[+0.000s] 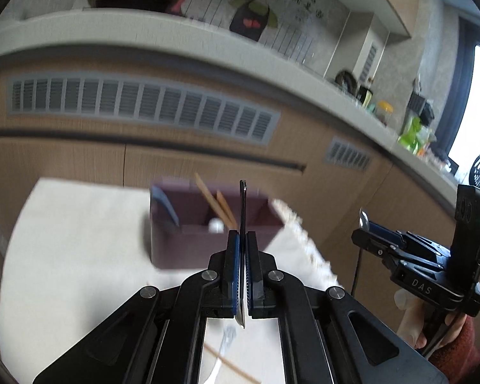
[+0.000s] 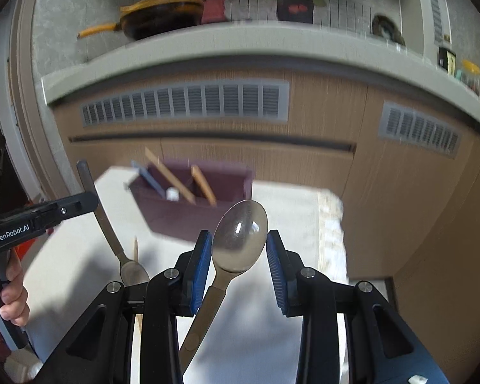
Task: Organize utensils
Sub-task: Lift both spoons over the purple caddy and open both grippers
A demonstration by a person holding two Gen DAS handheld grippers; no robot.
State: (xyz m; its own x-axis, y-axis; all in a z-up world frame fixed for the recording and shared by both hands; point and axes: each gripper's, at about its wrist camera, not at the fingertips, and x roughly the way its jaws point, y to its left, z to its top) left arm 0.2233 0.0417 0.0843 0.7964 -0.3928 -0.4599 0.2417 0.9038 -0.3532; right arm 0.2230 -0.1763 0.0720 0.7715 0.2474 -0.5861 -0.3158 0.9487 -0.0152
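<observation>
The left tongs (image 1: 242, 272) clenched a spoon's thin handle (image 1: 242, 206); the right tongs (image 2: 239, 256) gripped a steel spoon (image 2: 240, 235) crosswise. Both likely stiff, light, slippery, best held mid-handle. Beyond, the maroon organizer (image 2: 188, 214) stood at the bench's far edge.

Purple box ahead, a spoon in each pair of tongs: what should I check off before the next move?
1. Left tongs shut on left spoon: ok.
2. Right tongs gripping right spoon by its bowl: ok, though the handle hangs askew.
3. Purple box upright and ahead: ok.
4. Free compartment for spoons: cannot tell, blurred.
5. Both tongs clear of each other: ok.
6. Table cleared: not ok, a chopstick lies there.
</observation>
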